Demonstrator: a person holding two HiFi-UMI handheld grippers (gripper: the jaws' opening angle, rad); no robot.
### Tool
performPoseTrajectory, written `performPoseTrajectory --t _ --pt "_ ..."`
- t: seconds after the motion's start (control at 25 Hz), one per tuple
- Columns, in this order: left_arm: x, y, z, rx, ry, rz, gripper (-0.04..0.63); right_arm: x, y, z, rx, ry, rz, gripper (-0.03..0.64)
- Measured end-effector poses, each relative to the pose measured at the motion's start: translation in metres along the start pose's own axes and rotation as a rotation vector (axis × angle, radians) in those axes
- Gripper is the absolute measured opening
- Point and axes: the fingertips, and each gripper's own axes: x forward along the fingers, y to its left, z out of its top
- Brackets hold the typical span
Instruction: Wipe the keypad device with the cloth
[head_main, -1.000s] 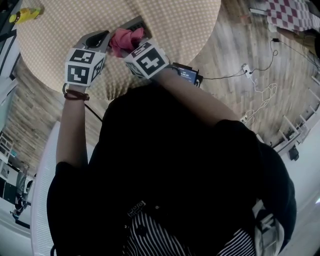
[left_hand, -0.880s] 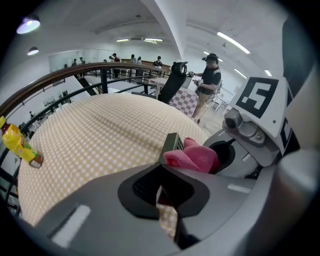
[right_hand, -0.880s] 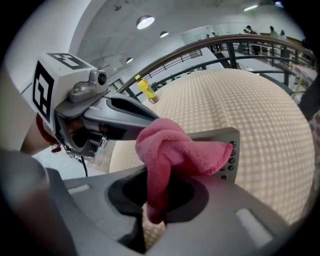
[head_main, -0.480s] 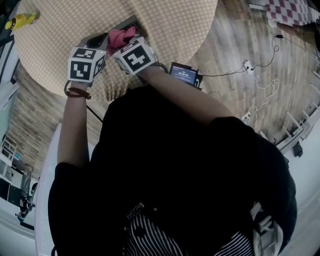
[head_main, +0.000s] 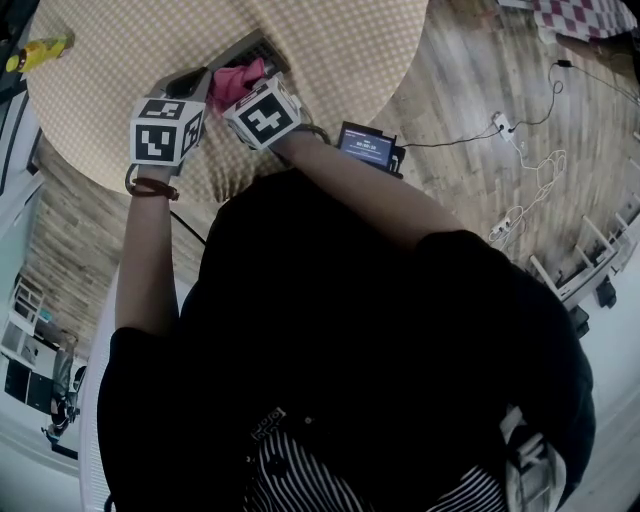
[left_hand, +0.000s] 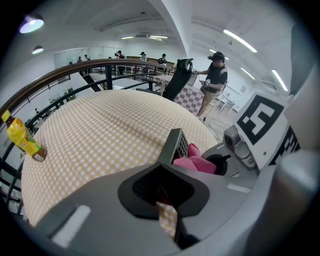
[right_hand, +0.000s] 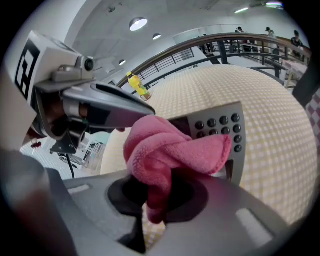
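Observation:
A grey keypad device (right_hand: 222, 131) with dark round buttons is held tilted above the round checked table (head_main: 330, 50). My left gripper (left_hand: 162, 192) is shut on the device's near end, and its grey edge (left_hand: 175, 142) rises from the jaws. My right gripper (right_hand: 155, 200) is shut on a bunched pink cloth (right_hand: 170, 150), which lies against the device's button face. In the head view the left gripper (head_main: 192, 82) and right gripper (head_main: 240, 95) sit close together at the table's near edge, with the cloth (head_main: 235, 80) between them over the device (head_main: 250, 50).
A yellow bottle (head_main: 35, 50) stands at the table's far left edge. On the wooden floor to the right are a small box with a lit screen (head_main: 368, 147) and white cables (head_main: 520, 190). A railing (left_hand: 75, 70) and people stand beyond the table.
My right gripper has slid left with the cloth along the device, closer to the left gripper. The left gripper has barely moved.

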Motion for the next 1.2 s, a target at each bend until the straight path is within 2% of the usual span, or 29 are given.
performPoseTrajectory --t 0.24,0.36,0.48,0.64,0.76,0.92,1.2 --pt "0.001 0.001 -0.004 0.012 0.009 0.010 0.005 0.019 -0.006 -0.038 -0.003 0.084 0.003 0.063" --pt "0.001 0.002 -0.003 0.008 0.007 0.011 0.005 0.019 -0.008 -0.041 0.026 0.109 0.008 0.063" --pt "-0.001 0.002 -0.004 0.012 0.005 0.017 0.003 0.013 -0.001 -0.032 0.108 0.105 0.012 0.063" --pt "-0.003 0.002 -0.004 0.005 0.004 0.017 0.003 -0.003 0.016 0.013 0.102 0.010 0.043 0.063" --pt "0.000 0.002 -0.003 -0.015 0.008 -0.008 0.003 -0.003 0.013 0.016 0.133 0.000 0.073 0.063" --pt "-0.001 0.003 -0.003 -0.004 0.005 -0.005 0.003 0.005 0.006 0.000 0.171 0.032 0.093 0.063" --pt "-0.003 0.003 -0.005 -0.001 0.009 -0.012 0.003 0.024 -0.006 -0.057 0.142 0.155 0.033 0.063"
